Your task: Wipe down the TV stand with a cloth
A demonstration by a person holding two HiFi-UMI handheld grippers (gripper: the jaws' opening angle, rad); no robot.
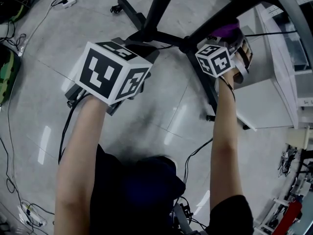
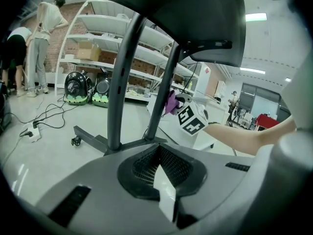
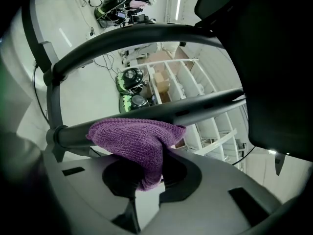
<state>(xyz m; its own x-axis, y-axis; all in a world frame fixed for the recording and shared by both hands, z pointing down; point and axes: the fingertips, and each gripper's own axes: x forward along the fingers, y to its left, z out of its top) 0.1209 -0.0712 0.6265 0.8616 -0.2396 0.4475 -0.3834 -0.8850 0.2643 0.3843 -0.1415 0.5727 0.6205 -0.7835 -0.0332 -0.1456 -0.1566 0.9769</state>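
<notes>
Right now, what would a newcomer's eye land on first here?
The purple cloth stands out first, pinched in the right tool and laid against a dark bar of the TV stand. Next comes the big black-and-white marker cube on the left tool, at the head view's centre-left. That tool holds nothing and sits above the stand's base.

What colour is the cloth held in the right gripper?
Purple. The cloth shows best in the right gripper view.
</notes>
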